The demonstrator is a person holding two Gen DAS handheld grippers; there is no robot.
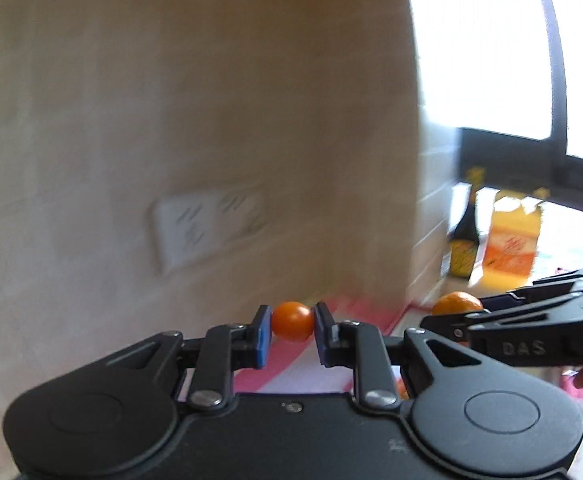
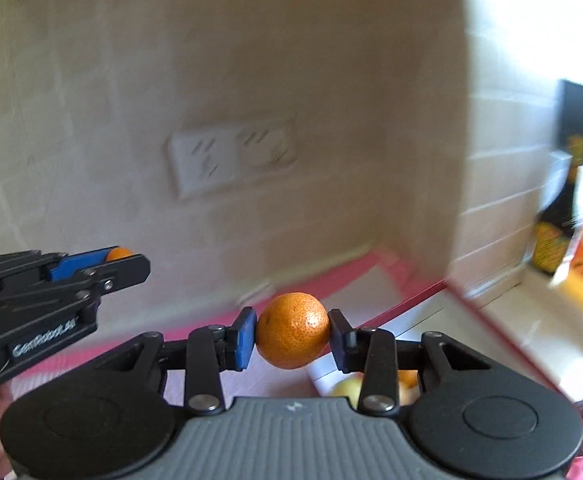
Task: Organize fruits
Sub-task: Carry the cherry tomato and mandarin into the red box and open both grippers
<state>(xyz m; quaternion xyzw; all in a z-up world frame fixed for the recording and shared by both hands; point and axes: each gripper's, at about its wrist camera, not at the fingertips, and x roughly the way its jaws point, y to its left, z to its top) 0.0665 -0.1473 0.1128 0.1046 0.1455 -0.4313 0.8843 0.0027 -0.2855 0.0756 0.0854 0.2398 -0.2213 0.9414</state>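
Holding one fruit in each tool, we carried both above the pink mat (image 2: 375, 280). Our left gripper (image 1: 293, 330) was clamped on a small orange fruit (image 1: 293, 321), smooth and round, pinched between the blue pads (image 1: 262, 330) right at their tips. Our right gripper (image 2: 293, 336) was closed on a mandarin (image 2: 293, 330), larger and pitted, which filled the gap between its pads and bulged above and below them.

From the left gripper, the right one lay just off to its right and slightly ahead, with the mandarin (image 1: 455, 304) showing past its fingers. From the right gripper, the left one (image 2: 121, 258) sat to its left and a little higher.

Neither fruit had a long axis to speak of; both were near spheres, so approach angle mattered little. Below the right gripper, partly hidden by its body, we saw pale and orange fruit (image 2: 349, 388) lying on something white; whether that was a plate or a bowl we could not tell. We judged the right gripper nearer to it, so the mandarin likely had to go straight down from there. Both views were blurred.
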